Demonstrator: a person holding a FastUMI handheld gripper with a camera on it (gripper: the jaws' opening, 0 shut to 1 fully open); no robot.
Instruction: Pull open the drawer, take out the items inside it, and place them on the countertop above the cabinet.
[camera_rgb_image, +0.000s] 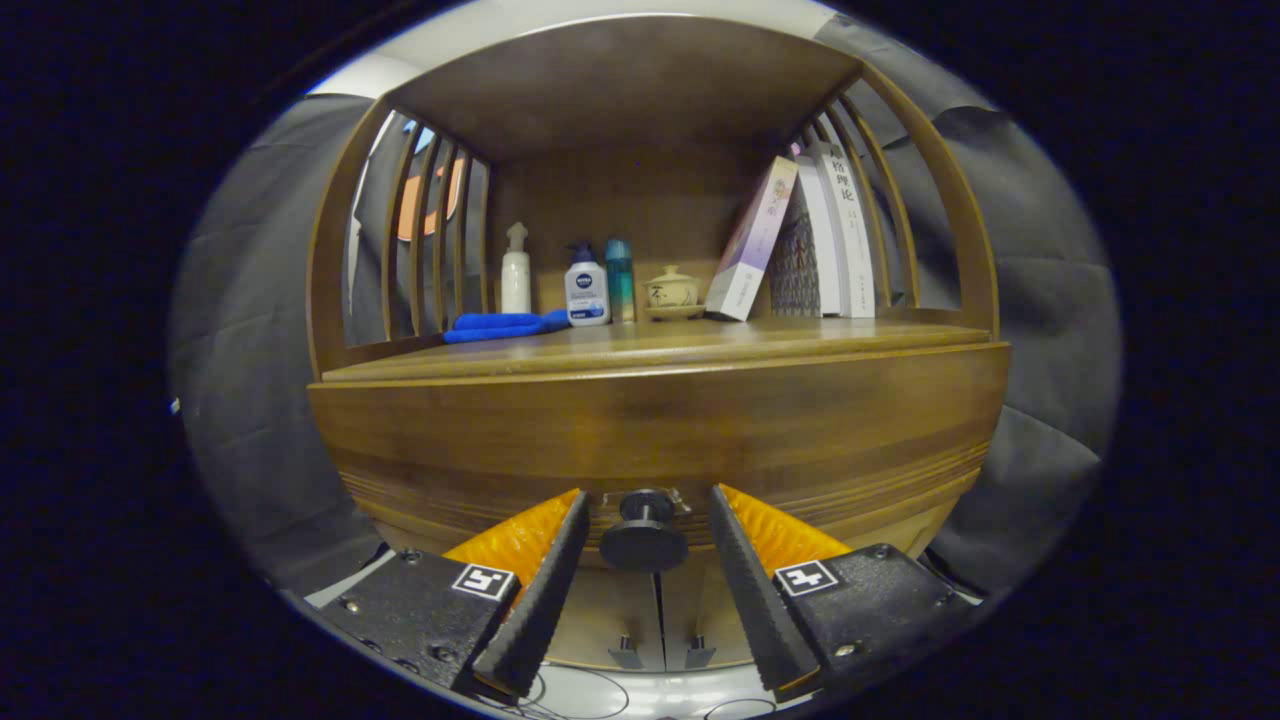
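At the front of a dark wooden cabinet (660, 420), I see from the gripper view my gripper (648, 520) held with its 2 ribbed, wedge-shaped fingers (540, 590) spread apart, gripping nothing. Between them sits the round, matte black drawer knob (644, 538), a disc on a short stem, with a gap on each side; neither finger touches it. The knob projects from the drawer (660, 430), a broad curved front of polished, grained wood with fine horizontal grooves along its lower edge; the drawer appears closed, flush with the cabinet. Just above it runs the countertop (660, 345), a smooth wooden shelf beyond the fingers, enclosed by slatted curved side rails and a wooden roof. On it, from left to right at the back, I make out a folded blue cloth (500, 325), a slim white pump bottle (516, 270), a squat white bottle with a dark cap (586, 288), a teal cylindrical bottle (620, 280), a small lidded ceramic cup on a saucer (672, 290), and several books (800, 240), 1 of them leaning against the rest. Below the drawer, 2 cabinet doors (660, 620) meet at a centre seam with small metal handles.
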